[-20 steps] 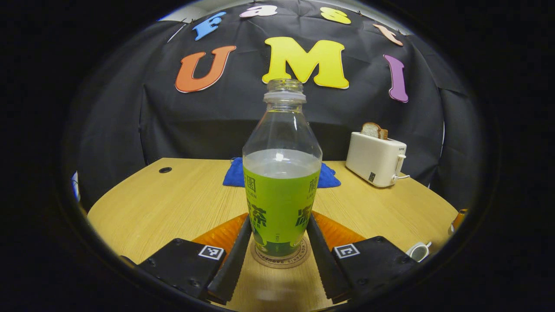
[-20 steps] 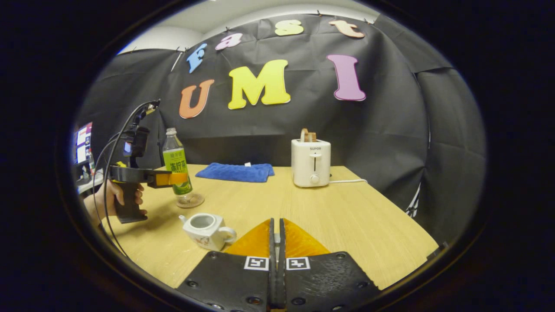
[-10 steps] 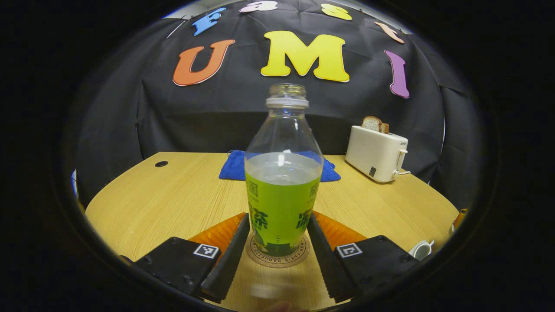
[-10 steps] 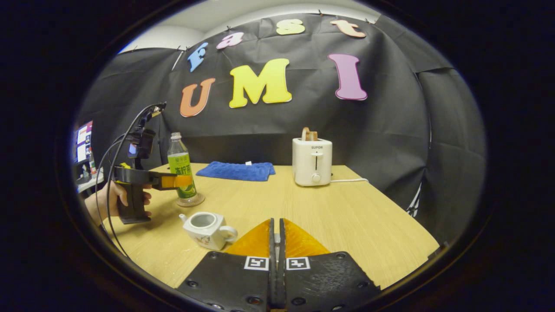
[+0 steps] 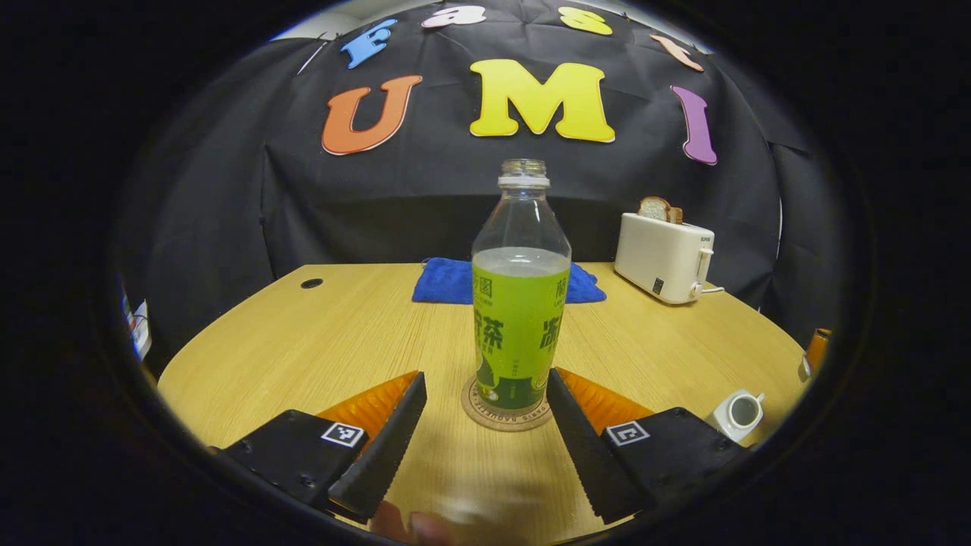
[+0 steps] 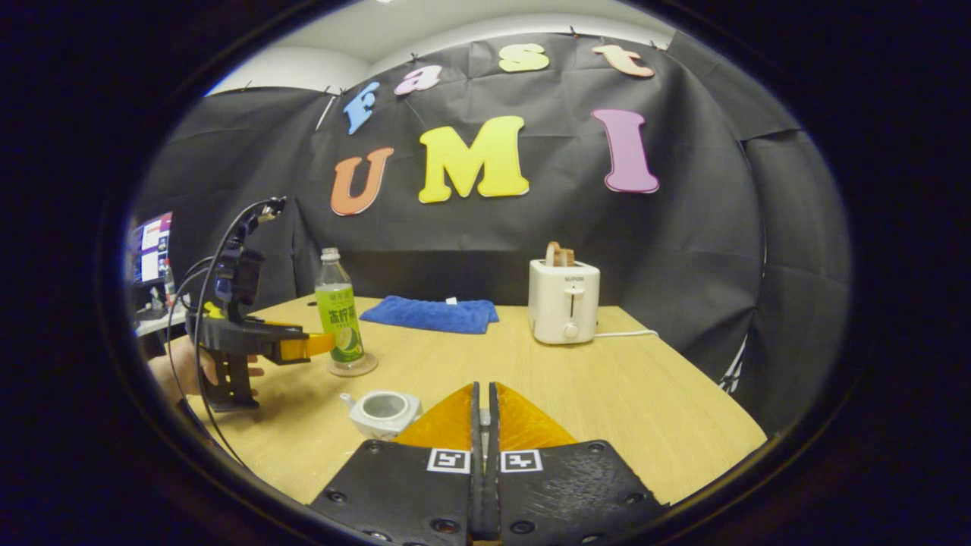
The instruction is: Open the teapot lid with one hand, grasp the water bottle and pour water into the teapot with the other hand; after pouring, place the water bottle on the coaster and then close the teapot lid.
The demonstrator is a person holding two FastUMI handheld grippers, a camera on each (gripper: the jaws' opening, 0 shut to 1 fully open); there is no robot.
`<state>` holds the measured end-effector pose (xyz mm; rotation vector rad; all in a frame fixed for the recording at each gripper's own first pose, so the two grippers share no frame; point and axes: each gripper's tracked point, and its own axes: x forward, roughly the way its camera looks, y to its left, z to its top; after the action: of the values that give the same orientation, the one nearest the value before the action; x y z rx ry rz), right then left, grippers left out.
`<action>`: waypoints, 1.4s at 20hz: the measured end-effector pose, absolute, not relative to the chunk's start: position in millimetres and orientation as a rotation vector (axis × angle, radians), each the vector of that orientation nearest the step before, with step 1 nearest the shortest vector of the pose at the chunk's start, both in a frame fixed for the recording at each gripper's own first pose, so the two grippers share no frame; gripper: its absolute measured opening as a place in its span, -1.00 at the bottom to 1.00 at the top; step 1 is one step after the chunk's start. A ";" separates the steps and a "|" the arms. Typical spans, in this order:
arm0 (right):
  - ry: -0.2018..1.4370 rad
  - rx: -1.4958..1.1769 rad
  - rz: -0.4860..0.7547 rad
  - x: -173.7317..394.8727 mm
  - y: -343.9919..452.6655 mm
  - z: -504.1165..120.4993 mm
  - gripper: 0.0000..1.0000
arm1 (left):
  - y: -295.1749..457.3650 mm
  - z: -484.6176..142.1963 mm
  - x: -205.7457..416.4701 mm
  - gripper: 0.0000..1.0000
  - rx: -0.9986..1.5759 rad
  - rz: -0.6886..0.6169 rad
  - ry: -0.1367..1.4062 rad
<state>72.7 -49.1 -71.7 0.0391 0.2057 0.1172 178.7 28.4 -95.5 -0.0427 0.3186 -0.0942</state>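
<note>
Backing away, the left gripper (image 5: 485,432) now has its fingers spread, clear of the water bottle (image 5: 520,303) standing on the coaster (image 5: 507,412). Right gripper (image 6: 483,455) fingers are pressed together near the teapot (image 6: 381,410), which looks open, so I think closing the lid is left.

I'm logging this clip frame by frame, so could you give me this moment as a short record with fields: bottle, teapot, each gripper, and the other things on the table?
water bottle: upright on the coaster, uncapped, partly full
teapot: lid off, opening bare, standing on the table
left gripper: open, fingers apart on either side of the bottle, not touching it
right gripper: fingers pressed together; whether anything is held cannot be told
other things: blue cloth and toaster holding bread, both at the back of the table
</note>
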 end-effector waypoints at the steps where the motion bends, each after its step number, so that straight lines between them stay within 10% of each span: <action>1: 0.191 0.033 0.130 74.9 -42.6 -65.4 -1.00 | 34.5 -94.1 168.5 0.99 -0.053 -0.085 0.318; 28: 0.219 -0.014 0.328 115.2 47.2 -99.0 -1.00 | 130.2 -55.0 40.7 0.98 -0.026 0.134 0.171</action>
<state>115.2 47.2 -99.0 -0.0144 0.2194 0.3284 40.7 130.2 -55.0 -0.0260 0.1706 0.1336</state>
